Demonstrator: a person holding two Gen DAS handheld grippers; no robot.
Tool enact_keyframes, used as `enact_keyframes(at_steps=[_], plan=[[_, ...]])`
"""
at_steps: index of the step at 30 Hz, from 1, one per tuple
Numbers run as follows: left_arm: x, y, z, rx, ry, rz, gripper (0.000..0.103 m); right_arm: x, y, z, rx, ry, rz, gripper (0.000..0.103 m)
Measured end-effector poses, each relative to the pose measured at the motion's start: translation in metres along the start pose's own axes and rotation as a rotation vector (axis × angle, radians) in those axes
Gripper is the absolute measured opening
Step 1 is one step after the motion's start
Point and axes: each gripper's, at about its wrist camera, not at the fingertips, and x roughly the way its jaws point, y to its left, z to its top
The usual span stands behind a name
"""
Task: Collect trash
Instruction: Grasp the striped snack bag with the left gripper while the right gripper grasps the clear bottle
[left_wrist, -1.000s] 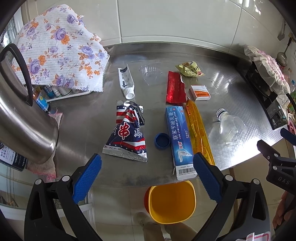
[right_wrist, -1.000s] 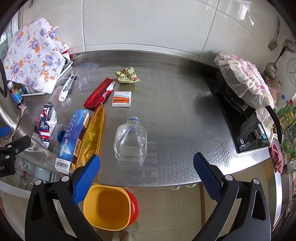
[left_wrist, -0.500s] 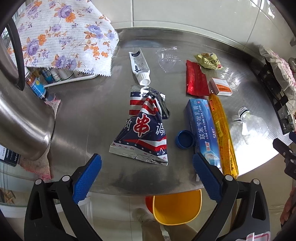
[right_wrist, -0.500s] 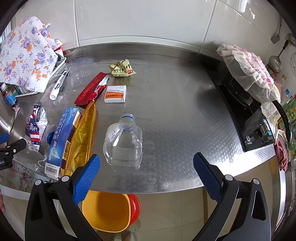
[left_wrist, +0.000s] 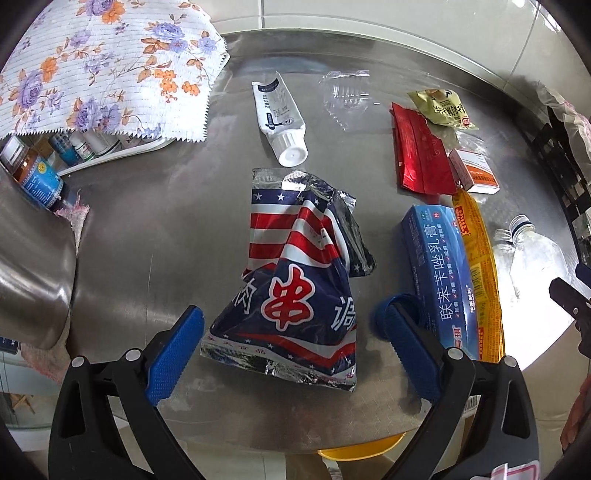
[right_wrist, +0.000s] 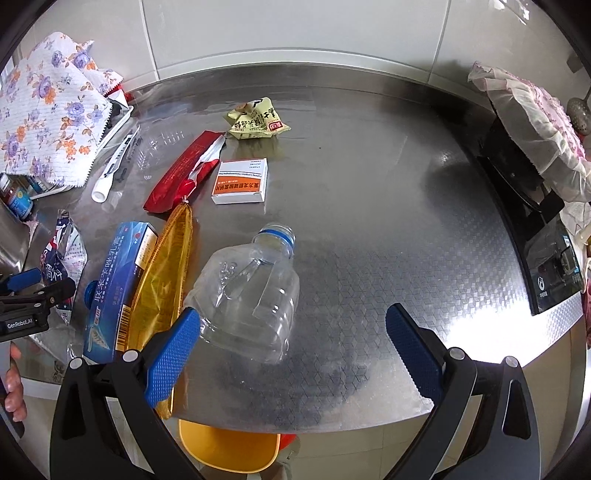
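The left claw (left_wrist: 291, 343) is wide around the striped snack bag (left_wrist: 295, 291) at the table's (right_wrist: 369, 221) near left edge. The right claw (right_wrist: 291, 343), also wide, frames the empty bottle (right_wrist: 251, 291) (smooth, round); it may roll away.
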Motion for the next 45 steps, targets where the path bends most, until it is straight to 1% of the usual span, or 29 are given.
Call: enact_keyframes(at_steps=[2, 11, 14, 19, 20, 22, 26, 28, 29, 31, 33, 35, 36, 38, 42, 45], plan=[[0.002, 0.0, 0.003, 0.001, -0.002, 0.0, 0.097, -0.003, 0.003, 0.003, 0.009, -0.021, 0.012, 0.1], [0.011, 0.001, 0.007, 0.001, 0.011, -0.007, 0.097, -0.001, 0.019, 0.011, 0.017, -0.04, 0.033, 0.1], [0.015, 0.001, 0.009, 0.003, 0.017, -0.012, 0.097, 0.006, 0.023, 0.013, 0.012, -0.038, -0.015, 0.1], [0.022, 0.002, 0.009, 0.004, 0.033, -0.013, 0.097, 0.031, 0.019, 0.011, 0.031, 0.013, -0.071, 0.099], [0.024, 0.002, 0.01, 0.006, 0.035, -0.013, 0.096, 0.036, 0.018, 0.01, 0.033, 0.021, -0.076, 0.098], [0.027, 0.001, 0.011, 0.012, 0.038, -0.012, 0.096, 0.044, 0.016, 0.009, 0.04, 0.038, -0.077, 0.09], [0.03, -0.003, 0.013, 0.037, 0.032, 0.008, 0.094, 0.05, 0.011, 0.006, 0.051, 0.043, -0.084, 0.082], [0.03, -0.005, 0.013, 0.052, 0.024, 0.013, 0.092, 0.054, 0.01, 0.004, 0.049, 0.057, -0.083, 0.071], [0.029, -0.006, 0.013, 0.055, 0.022, 0.013, 0.091, 0.053, 0.007, 0.003, 0.057, 0.049, -0.072, 0.069], [0.027, -0.007, 0.013, 0.059, 0.013, 0.016, 0.083, 0.052, 0.009, 0.003, 0.047, 0.045, -0.062, 0.06], [0.022, -0.005, 0.013, 0.057, 0.006, 0.027, 0.064, 0.05, 0.009, 0.002, 0.033, 0.044, -0.063, 0.06], [0.02, -0.004, 0.012, 0.053, 0.008, 0.016, 0.061, 0.048, 0.006, 0.0, 0.036, 0.038, -0.051, 0.059], [0.019, -0.004, 0.011, 0.057, 0.005, 0.033, 0.055, 0.045, 0.006, -0.001, 0.031, 0.033, -0.051, 0.059], [0.017, -0.006, 0.01, 0.071, -0.005, 0.054, 0.053, 0.041, 0.005, -0.002, 0.024, 0.025, -0.045, 0.059], [0.004, -0.012, 0.001, 0.061, -0.015, 0.064, 0.049, 0.032, 0.003, -0.003, 0.009, 0.008, -0.035, 0.059], [-0.006, -0.013, -0.007, 0.046, -0.025, 0.068, 0.049, 0.024, 0.001, -0.005, -0.009, -0.006, -0.023, 0.059]])
